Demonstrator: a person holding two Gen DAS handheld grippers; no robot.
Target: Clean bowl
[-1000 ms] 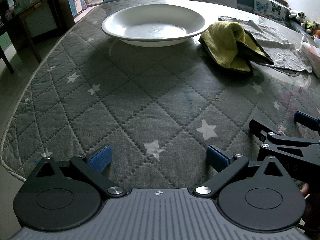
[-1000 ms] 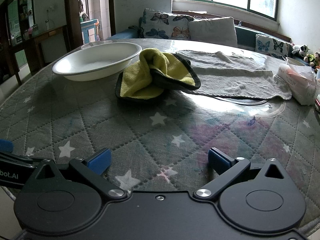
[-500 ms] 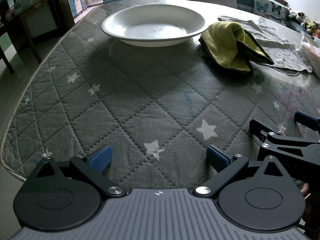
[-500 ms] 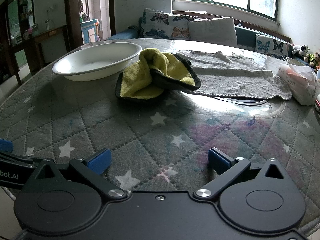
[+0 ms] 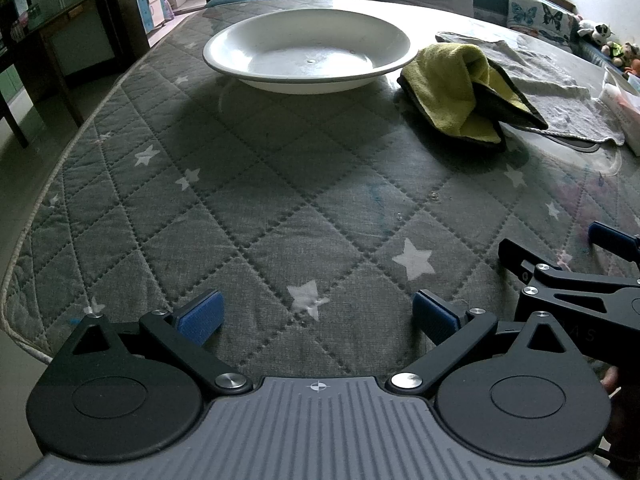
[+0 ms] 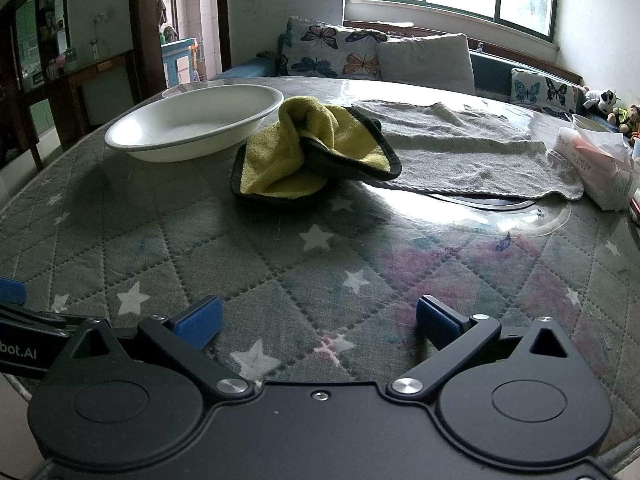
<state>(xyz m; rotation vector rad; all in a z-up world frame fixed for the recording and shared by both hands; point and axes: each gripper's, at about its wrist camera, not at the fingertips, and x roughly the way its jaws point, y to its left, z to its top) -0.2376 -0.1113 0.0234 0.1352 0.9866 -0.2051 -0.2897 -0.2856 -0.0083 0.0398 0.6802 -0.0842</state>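
Both grippers, left gripper (image 5: 316,314) and right gripper (image 6: 318,318), are hovering wide, empty; right should pinch yellow cloth (image 6: 308,152) upper centre, beside white bowl (image 5: 308,54).

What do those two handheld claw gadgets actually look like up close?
Both are matte black, with two round discs, angled link arms on silver rivets, and ribbed blue pads on the fingers. The left claw has a ribbed grey body with a small crosshair mark. The right claw has a smooth black body. White lettering ending "bot.AI" runs along the left one's side.
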